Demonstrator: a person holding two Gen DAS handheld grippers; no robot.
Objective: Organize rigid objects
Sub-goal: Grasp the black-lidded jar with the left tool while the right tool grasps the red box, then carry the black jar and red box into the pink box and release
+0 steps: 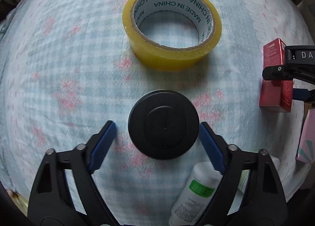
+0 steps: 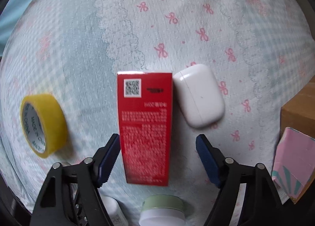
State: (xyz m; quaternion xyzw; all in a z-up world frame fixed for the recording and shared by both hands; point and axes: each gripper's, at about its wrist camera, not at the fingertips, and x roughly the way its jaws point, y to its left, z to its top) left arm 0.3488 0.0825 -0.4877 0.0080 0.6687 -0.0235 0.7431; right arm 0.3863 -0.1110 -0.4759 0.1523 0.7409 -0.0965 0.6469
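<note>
Both claws are being held spread over a soft checked blanket (image 1: 69,72) printed with pink bows. At the left gripper (image 1: 158,128), the two ribbed blue pads (image 1: 103,143) are being kept apart on either side of a round black tin (image 1: 163,124); its smooth matte lid is being framed between them, with a small gap showing at each side, so nothing is being pinched. Beyond the tin, a roll of glossy yellow tape (image 1: 172,27) is being seen lying flat, its cardboard core printed with lettering. A white plastic bottle (image 1: 194,188) with a green label is being partly hidden under the right-hand finger.

At the right gripper (image 2: 157,145), the jaws are likewise being held wide, and a flat red carton (image 2: 145,127) covered in fine white print is being straddled; the left pad is sitting just beside its edge, the right pad well apart from it. A smooth white rounded case (image 2: 198,95) is being seen touching the carton's far right corner. The tape roll is lying well off to the left, and a pale green lidded jar (image 2: 162,205) is being glimpsed at the bottom edge. A pink patterned box (image 2: 291,163) is being shown at the right.
</note>
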